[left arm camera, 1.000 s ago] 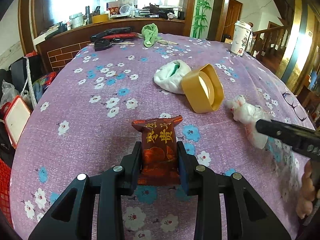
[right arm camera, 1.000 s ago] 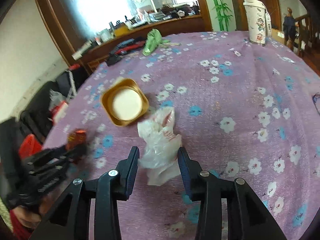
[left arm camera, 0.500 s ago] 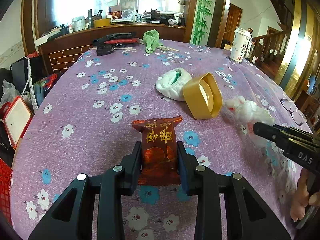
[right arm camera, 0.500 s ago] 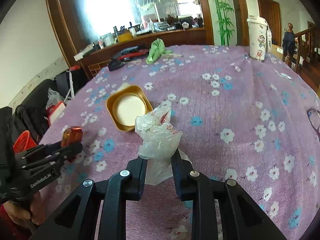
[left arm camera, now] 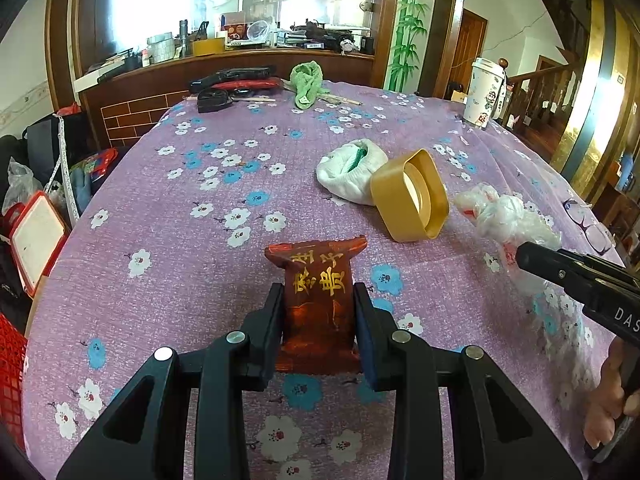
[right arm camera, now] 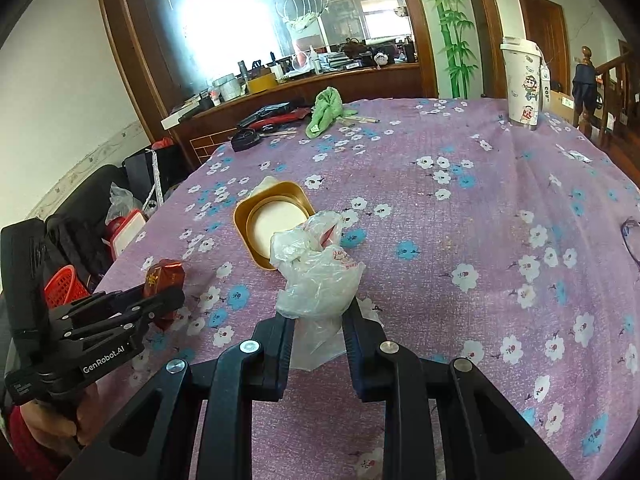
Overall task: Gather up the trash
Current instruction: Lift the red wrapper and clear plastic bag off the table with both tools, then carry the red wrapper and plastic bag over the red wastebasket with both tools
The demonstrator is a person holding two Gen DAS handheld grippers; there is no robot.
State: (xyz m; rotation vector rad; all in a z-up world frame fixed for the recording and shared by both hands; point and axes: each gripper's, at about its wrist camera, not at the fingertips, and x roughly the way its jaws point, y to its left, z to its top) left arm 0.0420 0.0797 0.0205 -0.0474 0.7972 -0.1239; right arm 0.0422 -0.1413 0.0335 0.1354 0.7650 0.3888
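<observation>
My left gripper (left arm camera: 318, 304) is shut on a red snack wrapper (left arm camera: 317, 276) with gold characters and holds it above the purple flowered tablecloth (left arm camera: 180, 216). The wrapper also shows in the right wrist view (right arm camera: 164, 280). My right gripper (right arm camera: 318, 316) is shut on a crumpled clear plastic bag (right arm camera: 320, 268), lifted off the cloth. The bag also shows in the left wrist view (left arm camera: 504, 212). A gold square container (left arm camera: 412, 196) lies tilted against a white wad with green inside (left arm camera: 352, 168).
A green cloth (left arm camera: 306, 82), black and red tools (left arm camera: 232, 84) and chopsticks lie at the table's far edge. A printed paper cup (left arm camera: 482, 92) stands far right. Glasses (left arm camera: 588, 224) lie at the right edge. A red basket (right arm camera: 64, 286) stands left of the table.
My right gripper closed on the plastic bag and lifted it. My left gripper rose a little with the wrapper still in it.
</observation>
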